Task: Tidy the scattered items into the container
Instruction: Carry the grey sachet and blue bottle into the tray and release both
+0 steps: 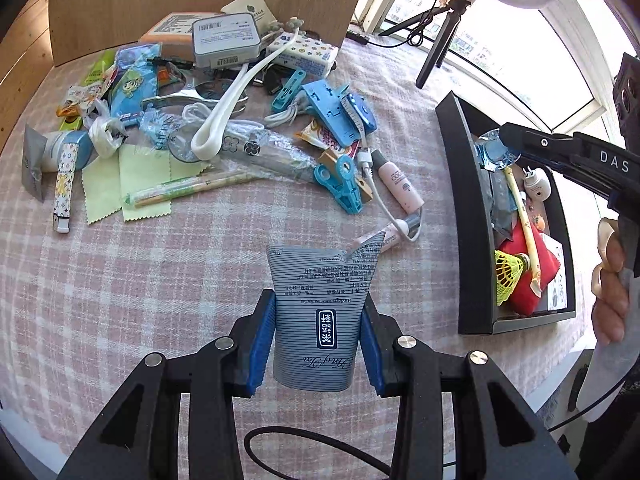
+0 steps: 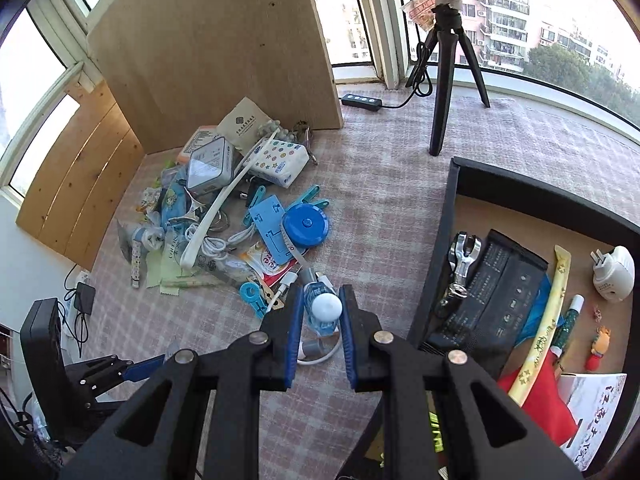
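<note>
**While Both Grippers Carry a Load, the Heap Waits on the Bench**

While the left hand-held gripper (image 1: pixel 318 332) is closed on a grey striped sachet (image 1: pixel 320 300), pinching it between both blue pads above the pink checked cloth (image 1: pixel 160 280) of the bench, the right hand-held gripper (image 2: pixel 320 332) grips a small blue bottle with a white cap (image 2: pixel 322 312) between its own pads. Seen from the left wrist, that bottle (image 1: pixel 494 150) hangs at the right gripper's tip over the far end of the black container (image 1: pixel 460 200), which sits at the right side of the bench.

Inside the container lie a yellow shuttlecock (image 1: pixel 506 276), a red pouch (image 1: pixel 532 276), a long pale-yellow wrapped stick (image 2: pixel 548 312), a white plug-in device (image 2: pixel 612 274), a black flat pack (image 2: pixel 488 296) and a metal tool (image 2: pixel 464 256).

Scattered items are piled well left of the container: a blue tape measure (image 2: pixel 306 224), a white shoehorn (image 1: pixel 232 104), a grey tin (image 1: pixel 226 40), a patterned tissue pack (image 1: pixel 308 54), blue clips (image 1: pixel 340 184), a pink tube (image 1: pixel 400 186), wrapped chopsticks (image 1: pixel 188 190) and yellow-green cloths (image 1: pixel 128 184). A tripod (image 2: pixel 452 60) stands beyond the container by the window.
</note>
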Tool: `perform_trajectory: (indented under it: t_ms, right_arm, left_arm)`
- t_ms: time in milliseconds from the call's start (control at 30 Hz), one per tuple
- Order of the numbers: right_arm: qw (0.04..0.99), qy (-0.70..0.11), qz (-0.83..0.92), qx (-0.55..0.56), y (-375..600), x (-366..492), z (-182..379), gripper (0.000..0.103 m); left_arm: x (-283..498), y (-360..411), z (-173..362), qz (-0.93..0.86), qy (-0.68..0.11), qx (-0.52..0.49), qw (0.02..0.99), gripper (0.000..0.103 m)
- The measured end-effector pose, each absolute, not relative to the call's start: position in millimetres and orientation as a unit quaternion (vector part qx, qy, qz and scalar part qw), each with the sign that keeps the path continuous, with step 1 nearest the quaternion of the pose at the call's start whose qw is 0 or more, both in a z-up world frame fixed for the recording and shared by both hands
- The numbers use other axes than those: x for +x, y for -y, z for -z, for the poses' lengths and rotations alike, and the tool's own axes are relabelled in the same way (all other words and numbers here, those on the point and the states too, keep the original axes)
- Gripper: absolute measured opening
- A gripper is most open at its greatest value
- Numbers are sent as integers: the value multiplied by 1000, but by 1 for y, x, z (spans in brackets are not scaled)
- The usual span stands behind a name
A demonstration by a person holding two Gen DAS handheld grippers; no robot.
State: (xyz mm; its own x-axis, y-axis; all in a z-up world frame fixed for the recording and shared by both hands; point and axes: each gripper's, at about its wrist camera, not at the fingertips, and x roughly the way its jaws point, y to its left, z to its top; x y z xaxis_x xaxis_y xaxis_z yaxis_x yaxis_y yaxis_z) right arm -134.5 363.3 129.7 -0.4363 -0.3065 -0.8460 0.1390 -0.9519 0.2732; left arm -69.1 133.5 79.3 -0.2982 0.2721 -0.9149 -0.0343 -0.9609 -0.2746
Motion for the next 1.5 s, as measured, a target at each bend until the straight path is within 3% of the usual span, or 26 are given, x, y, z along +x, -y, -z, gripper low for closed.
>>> perform_trajectory:
  t_ms: [267, 800, 867, 900, 933, 1000, 1500]
  right_arm:
    - [52, 97, 862, 495, -447, -116, -155, 18]
    - [-99, 146, 854, 490, -583, -79, -147, 18]
    - [-103, 150, 853, 489, -590, -78, -146, 18]
    - [-101, 149, 853, 489, -592, -78, -145, 20]
    - [-104, 149, 851, 493, -593, -79, -144, 31]
    - [-115, 151, 850, 492, -593, -78, -144, 49]
    - [-68, 144, 860, 484, -531, -82, -161, 50]
  left_arm:
    - [-94, -182, -107, -805, 85, -568, 151, 37]
    - [-126, -345, -144, -798, 53, -537, 267, 37]
    - [-123, -360, -146, -798, 47, -531, 281, 43]
    - [-123, -366, -146, -795, 45, -533, 288, 57]
    - [-122, -371, -144, -790, 42, -538, 293, 67]
    - [-118, -375, -145, -792, 36, -535, 292, 67]
    - [-110, -298, -153, -812, 37, -526, 251, 62]
